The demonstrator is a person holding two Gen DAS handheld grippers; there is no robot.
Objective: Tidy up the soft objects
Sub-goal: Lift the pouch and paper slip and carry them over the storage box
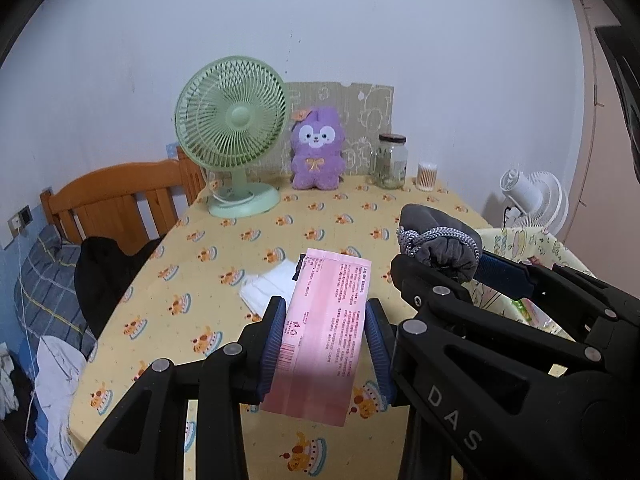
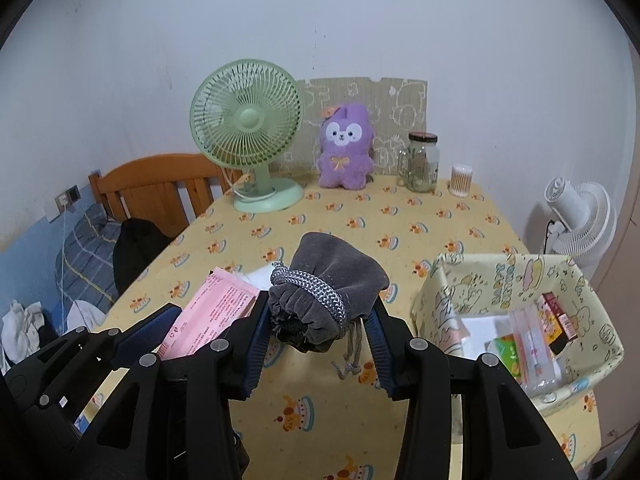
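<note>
- The pink packet [image 1: 326,328] looks like smooth plastic film with a soft shine.
- The grey pouch [image 2: 332,280] is matt velvety cloth, tied with a woven cord [image 2: 316,286].
- The tongs have matt black plastic arms and ribbed blue pads [image 1: 274,344].
- The surface [image 1: 224,248] is covered with printed cloth.
- The purple toy [image 1: 318,148] is fluffy plush.
- The jar [image 2: 422,162] is clear glass.
- The bed frame [image 1: 116,196] is varnished wood.

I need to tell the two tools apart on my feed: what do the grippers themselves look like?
Both look alike. The left gripper and the right gripper have matte black linkage arms with round silver pivot pins and ribbed dark blue finger pads. The right one's body carries white letters "DAS" in the left wrist view. No cables, hands or sleeves show.
</note>
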